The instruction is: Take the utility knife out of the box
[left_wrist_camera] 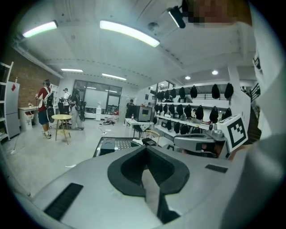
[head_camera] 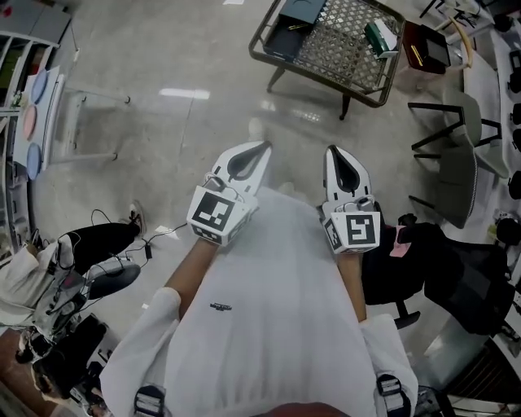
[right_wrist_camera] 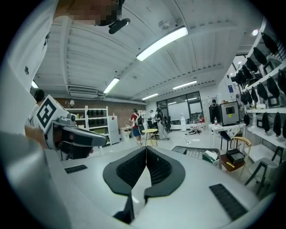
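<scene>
Standing on the workshop floor, we are holding the left gripper (head_camera: 262, 147) and the right gripper (head_camera: 332, 150) out in front of the white shirt (head_camera: 273, 301), side by side and pointing toward the low mesh-topped table (head_camera: 342, 41) ahead. Both sets of jaws are pressing tip to tip with nothing between them, as the left gripper view and the right gripper view each show. We are judging this as the opening step: the reach has not yet begun, and the table is sitting well apart from both grippers. The dark box (head_camera: 295, 23) is resting on the table's left end, with a green-and-white pack (head_camera: 379, 37) lying at the other end. The box is looking flat and dark, apparently open on top; a thin yellowish streak inside may be the utility knife, but at this range we cannot tell. Next, we are expecting to need to close in on the table, part one pair of jaws and bring them down over the knife's handle.
</scene>
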`<control>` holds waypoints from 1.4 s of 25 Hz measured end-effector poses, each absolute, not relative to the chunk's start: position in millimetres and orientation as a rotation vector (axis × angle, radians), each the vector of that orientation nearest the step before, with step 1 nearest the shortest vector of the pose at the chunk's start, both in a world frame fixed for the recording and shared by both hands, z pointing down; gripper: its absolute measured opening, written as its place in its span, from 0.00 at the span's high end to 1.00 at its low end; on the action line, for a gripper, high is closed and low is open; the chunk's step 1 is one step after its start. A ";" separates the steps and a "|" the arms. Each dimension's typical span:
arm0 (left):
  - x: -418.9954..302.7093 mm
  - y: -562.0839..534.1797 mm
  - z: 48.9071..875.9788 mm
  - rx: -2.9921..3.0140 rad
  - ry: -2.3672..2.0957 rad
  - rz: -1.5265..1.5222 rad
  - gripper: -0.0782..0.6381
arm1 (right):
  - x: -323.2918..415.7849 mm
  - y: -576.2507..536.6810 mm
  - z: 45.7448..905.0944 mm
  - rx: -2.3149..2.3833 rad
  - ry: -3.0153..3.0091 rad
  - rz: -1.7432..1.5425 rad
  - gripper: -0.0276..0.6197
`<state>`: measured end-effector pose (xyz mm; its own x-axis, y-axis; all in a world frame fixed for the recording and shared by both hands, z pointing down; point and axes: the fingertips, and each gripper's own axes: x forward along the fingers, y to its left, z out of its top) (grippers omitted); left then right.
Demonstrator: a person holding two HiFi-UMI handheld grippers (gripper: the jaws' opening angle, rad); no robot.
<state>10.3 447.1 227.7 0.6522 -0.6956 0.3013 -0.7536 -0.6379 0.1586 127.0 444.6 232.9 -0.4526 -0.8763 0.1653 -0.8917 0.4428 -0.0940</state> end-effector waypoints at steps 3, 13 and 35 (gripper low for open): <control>6.6 422.8 229.7 2.598 -1.168 0.290 0.89 | 121.3 423.1 234.7 1.577 -2.583 0.251 0.96; -12.9 294.0 243.9 2.608 -1.110 0.302 0.89 | 97.6 304.8 231.4 1.552 -2.537 0.202 0.96; -83.0 51.9 270.3 2.675 -0.944 0.417 0.89 | 17.1 68.0 231.0 1.651 -2.441 0.232 0.96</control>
